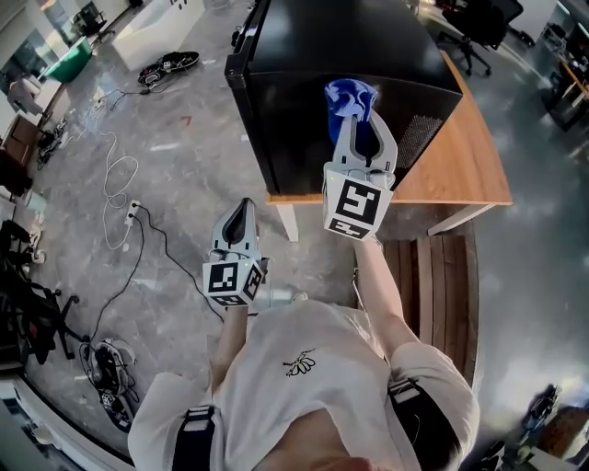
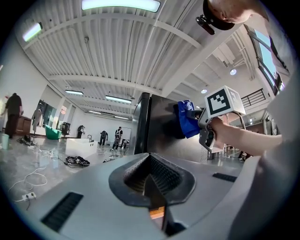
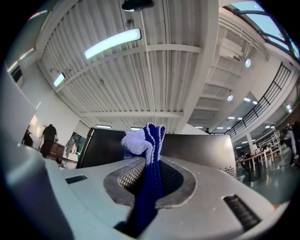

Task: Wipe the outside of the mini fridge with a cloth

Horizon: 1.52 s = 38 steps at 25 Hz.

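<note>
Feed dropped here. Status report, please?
Right gripper shut on blue cloth, at mini fridge side. Left gripper shut, empty, off the fridge. Nothing in the way.

Wooden table (image 1: 465, 161) on the right, black office chair (image 1: 479, 28) further back. White cable (image 1: 108, 184) looping all over the grey floor (image 1: 193, 156).

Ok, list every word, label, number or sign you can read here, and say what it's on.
No readable text in any view.
Cubes on the left gripper and right gripper: square marker patterns only, no letters.
Shirt: small insect emblem, no lettering.
Mini fridge and cloth: no label showing.
Red floor mark: too small to read.
</note>
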Each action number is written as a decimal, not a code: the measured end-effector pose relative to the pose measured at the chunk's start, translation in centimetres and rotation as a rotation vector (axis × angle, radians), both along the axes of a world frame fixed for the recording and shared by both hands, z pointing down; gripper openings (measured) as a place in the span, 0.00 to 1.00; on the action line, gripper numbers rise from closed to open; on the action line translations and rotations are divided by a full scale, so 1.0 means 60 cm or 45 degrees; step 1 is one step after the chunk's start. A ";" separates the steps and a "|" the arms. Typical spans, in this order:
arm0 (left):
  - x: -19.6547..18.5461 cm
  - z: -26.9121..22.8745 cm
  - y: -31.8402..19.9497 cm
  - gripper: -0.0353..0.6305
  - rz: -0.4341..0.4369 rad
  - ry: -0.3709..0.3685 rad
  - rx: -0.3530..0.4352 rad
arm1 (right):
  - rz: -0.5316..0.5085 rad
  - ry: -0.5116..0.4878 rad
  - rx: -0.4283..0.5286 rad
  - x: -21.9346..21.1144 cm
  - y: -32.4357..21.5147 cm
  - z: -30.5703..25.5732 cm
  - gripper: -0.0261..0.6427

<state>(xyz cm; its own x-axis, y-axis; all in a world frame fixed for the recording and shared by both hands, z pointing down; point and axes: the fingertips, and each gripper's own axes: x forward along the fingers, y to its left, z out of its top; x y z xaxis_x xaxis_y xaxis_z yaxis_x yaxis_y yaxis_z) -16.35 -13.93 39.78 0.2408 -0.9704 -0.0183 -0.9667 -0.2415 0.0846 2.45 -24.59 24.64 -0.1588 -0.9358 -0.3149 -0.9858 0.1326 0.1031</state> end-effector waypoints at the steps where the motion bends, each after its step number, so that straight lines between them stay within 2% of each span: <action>1: 0.004 -0.001 -0.002 0.06 0.008 -0.003 -0.001 | 0.024 0.017 0.007 0.011 -0.001 -0.002 0.13; 4: 0.018 -0.003 -0.002 0.06 0.033 -0.013 0.000 | 0.096 0.035 0.014 0.049 -0.002 -0.001 0.13; 11: 0.051 0.006 0.001 0.06 0.089 -0.047 0.001 | 0.294 -0.018 0.001 0.179 -0.005 0.011 0.13; 19: 0.085 -0.001 -0.007 0.06 0.131 -0.076 0.026 | 0.455 0.018 -0.018 0.270 -0.010 0.016 0.13; 26: 0.090 0.002 -0.012 0.06 0.133 -0.071 0.030 | 0.537 0.027 -0.031 0.324 -0.010 0.023 0.13; 38: 0.075 -0.002 -0.012 0.06 0.100 -0.056 0.023 | 0.599 -0.001 -0.036 0.357 -0.001 0.021 0.13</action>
